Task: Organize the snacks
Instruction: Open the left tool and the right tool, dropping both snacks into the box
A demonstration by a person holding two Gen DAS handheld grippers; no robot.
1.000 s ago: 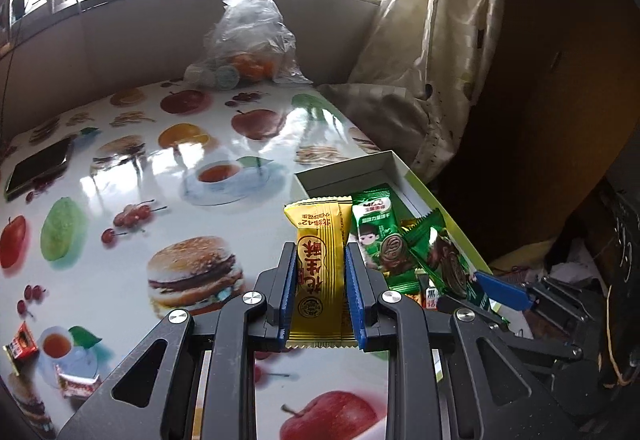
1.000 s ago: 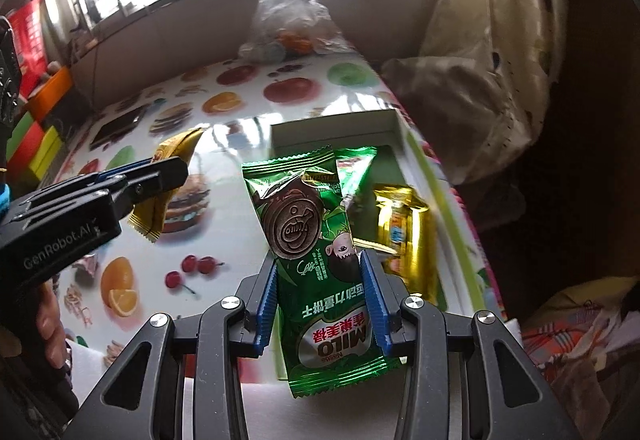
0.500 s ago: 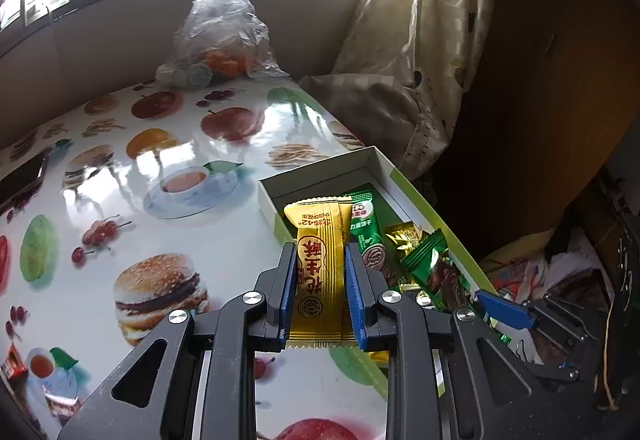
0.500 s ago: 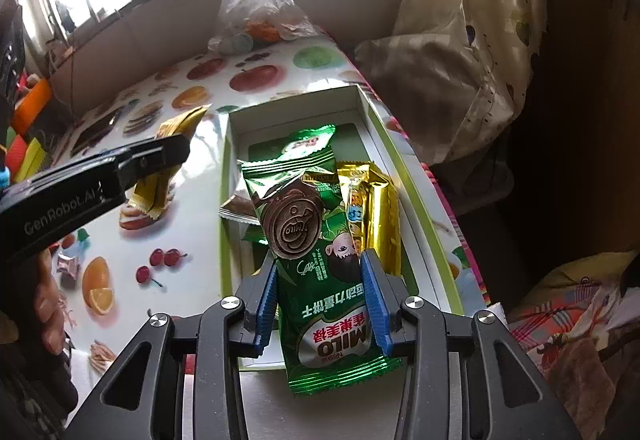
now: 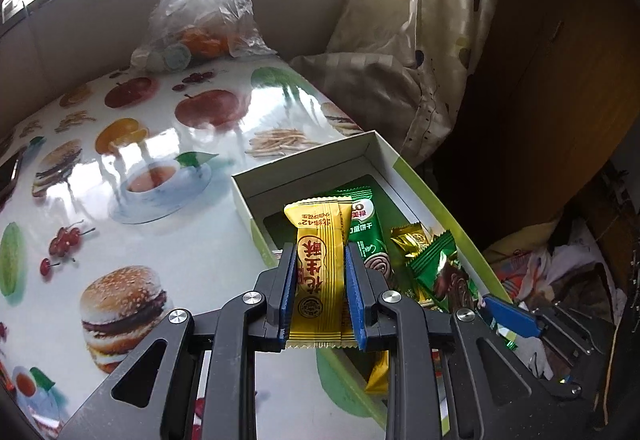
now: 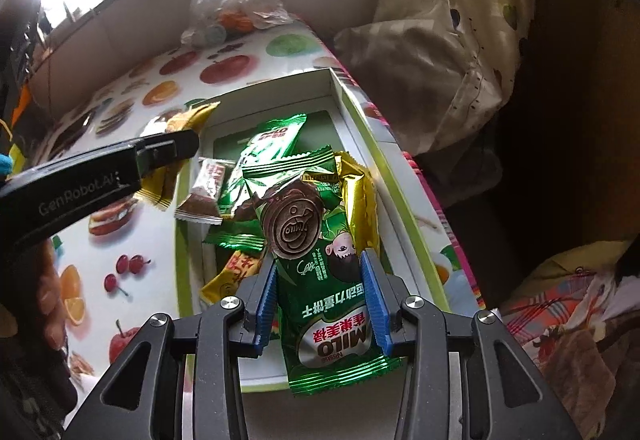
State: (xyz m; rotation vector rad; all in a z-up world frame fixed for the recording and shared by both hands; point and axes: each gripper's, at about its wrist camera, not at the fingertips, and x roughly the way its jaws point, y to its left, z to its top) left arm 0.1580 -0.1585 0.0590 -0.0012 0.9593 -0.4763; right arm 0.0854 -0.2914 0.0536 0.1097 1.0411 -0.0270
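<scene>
My left gripper (image 5: 320, 272) is shut on a yellow snack packet (image 5: 320, 260) and holds it above the near left wall of the open white-and-green box (image 5: 420, 191). My right gripper (image 6: 322, 284) is shut on a green Milo packet (image 6: 316, 260) and holds it over the box (image 6: 400, 199). The box holds several green, gold and brown packets (image 6: 256, 163). The left gripper also shows in the right wrist view, at the box's left edge (image 6: 168, 155). The right gripper's blue tip shows in the left wrist view (image 5: 508, 316).
The box lies at the right edge of a table (image 5: 120, 167) with a glossy fruit-and-burger cloth. A clear plastic bag of items (image 5: 200, 19) stands at the far wall. A curtain (image 5: 400, 39) and a pile of cloth hang just past the table's right edge.
Both grippers have moved toward and over the box with their packets. The left one went right from over the tablecloth to the box's left wall.
</scene>
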